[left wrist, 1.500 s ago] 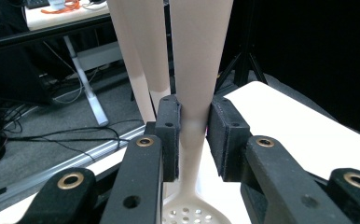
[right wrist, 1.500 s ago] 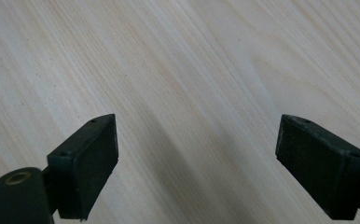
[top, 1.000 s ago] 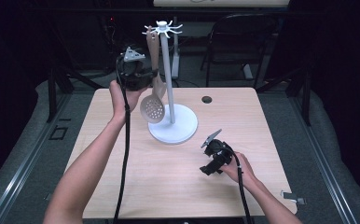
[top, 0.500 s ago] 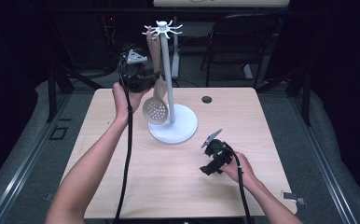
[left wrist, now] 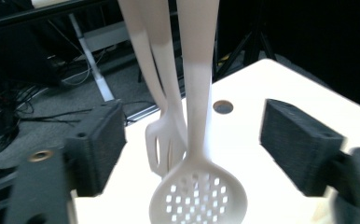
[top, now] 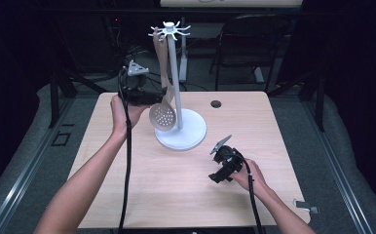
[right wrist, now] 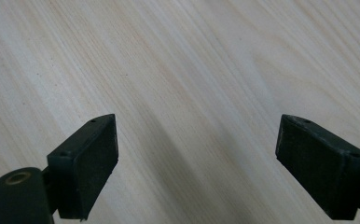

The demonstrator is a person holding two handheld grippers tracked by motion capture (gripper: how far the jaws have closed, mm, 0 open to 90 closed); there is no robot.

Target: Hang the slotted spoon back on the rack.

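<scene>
1. Left tool (top: 144, 95), held up over the table's (top: 127, 195) far-left part, points at a slotted spoon (top: 162, 116); jaws spread wide, nothing between the pads.
2. In the left gripper view the spoon (left wrist: 197, 196) hangs straight ahead, between the two spread jaws but beyond their tips, not touching either; its perforated bowl is at the bottom, handle running up and out of frame.
3. Spoon hangs by its handle top from a white rack (top: 171, 63): a tall post w/ a ring of hooks at the top and a round base (top: 193, 134) on the table; the bowl hangs just above the base's left edge.
4. Left gripper view also shows a 2nd white utensil, a slotted spatula (left wrist: 162, 144), hanging just behind the spoon.
5. Right tool (top: 220, 170) rests low at the table's near-right, well apart from the rack; jaws spread, holding nothing; right gripper view shows bare wood grain (right wrist: 178, 84) between the pads.
6. Small dark round hole (top: 216, 104) in the table top, right of the rack.
</scene>
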